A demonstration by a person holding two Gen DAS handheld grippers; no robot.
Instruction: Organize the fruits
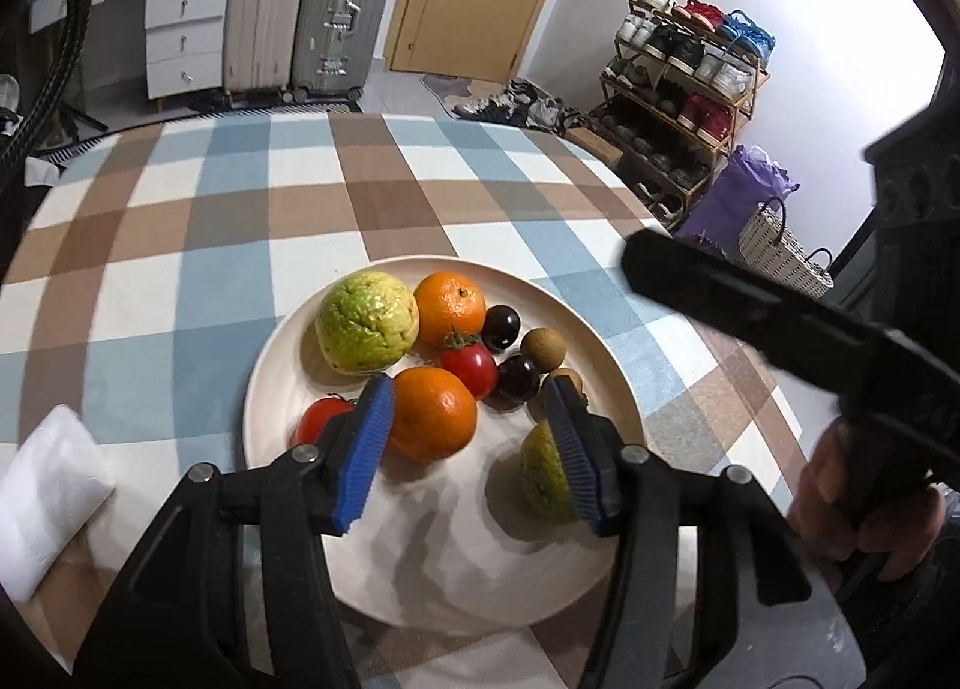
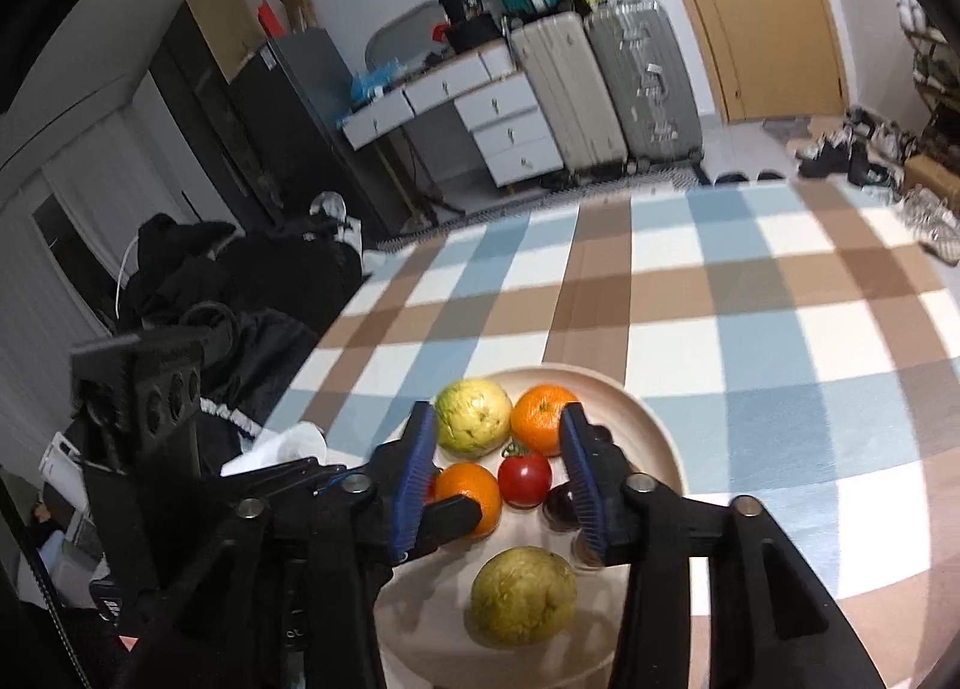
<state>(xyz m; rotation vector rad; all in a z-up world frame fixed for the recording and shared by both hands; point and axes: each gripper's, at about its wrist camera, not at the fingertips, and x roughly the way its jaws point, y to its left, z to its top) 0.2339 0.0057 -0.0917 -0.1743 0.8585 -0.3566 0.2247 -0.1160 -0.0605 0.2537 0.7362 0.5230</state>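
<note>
Both grippers — left (image 1: 474,449), right (image 2: 498,479) — spread above plate (image 1: 600,341)

- My right tool (image 2: 498,461) hangs over the cream plate (image 2: 660,431), its blue pads spread wide with nothing between them.
- On the plate: a dull green guava (image 2: 523,595) nearest me, a red tomato (image 2: 524,479) in the middle, an orange (image 2: 469,494) to its left, another orange (image 2: 540,416) and a yellow-green guava (image 2: 473,416) at the far side.
- My left tool's finger (image 2: 447,512) lies across the near orange.
- The plate sits on the checked surface (image 2: 750,299).
</note>
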